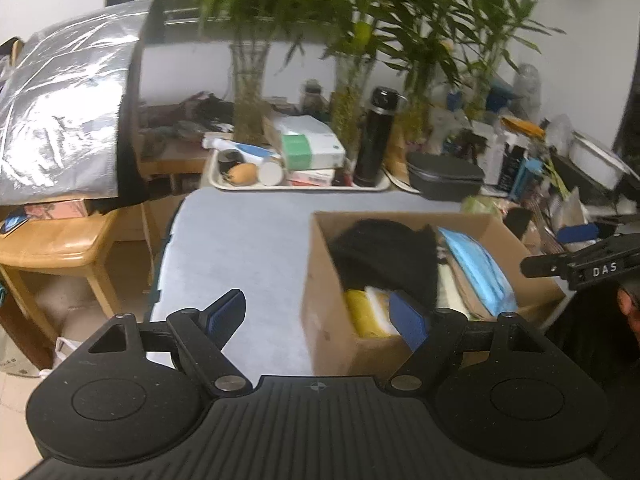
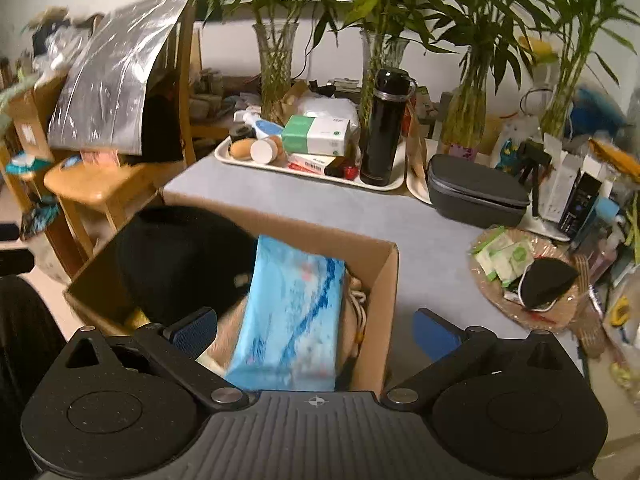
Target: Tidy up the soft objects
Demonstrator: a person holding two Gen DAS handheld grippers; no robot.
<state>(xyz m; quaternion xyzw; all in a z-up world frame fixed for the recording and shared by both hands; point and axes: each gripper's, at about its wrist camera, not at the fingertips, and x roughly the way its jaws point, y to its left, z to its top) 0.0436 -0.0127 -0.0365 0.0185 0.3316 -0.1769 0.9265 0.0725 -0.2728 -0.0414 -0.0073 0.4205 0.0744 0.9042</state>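
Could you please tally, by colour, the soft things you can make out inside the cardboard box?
Inside the cardboard box:
Black: 1, black bundle
Light blue: 1, blue pack
Yellow: 1, yellow item
Beige: 1, beige item with cord
Total: 4 that show; others may lie hidden beneath.

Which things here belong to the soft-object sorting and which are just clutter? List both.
Job:
cardboard box
blue soft pack
black cloth
yellow item

Lying about:
black flask
tray
tissue box
grey case
plant vases
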